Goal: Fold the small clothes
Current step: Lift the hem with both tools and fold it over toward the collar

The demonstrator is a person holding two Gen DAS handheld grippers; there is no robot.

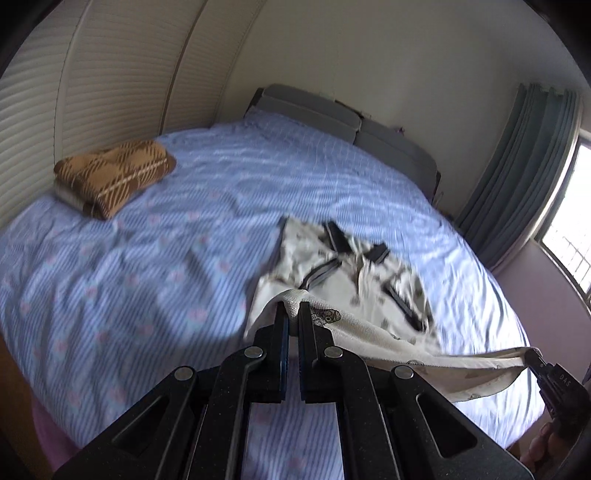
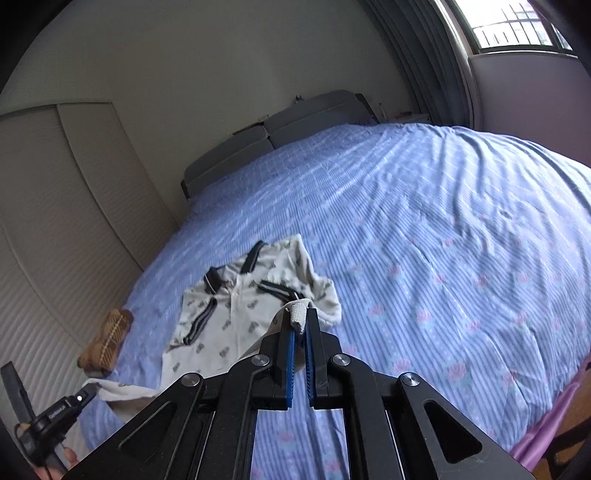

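A small cream polo shirt with dark striped collar and sleeve trim lies on the blue bedsheet. Its bottom hem is lifted off the bed and stretched between both grippers. My left gripper is shut on one hem corner. My right gripper is shut on the other hem corner; it also shows in the left wrist view at the right edge. The shirt shows collar-up in the right wrist view, with the left gripper at the lower left.
A folded brown patterned blanket sits at the bed's far left, also in the right wrist view. Grey pillows line the headboard. Slatted closet doors stand left, a curtain and window right.
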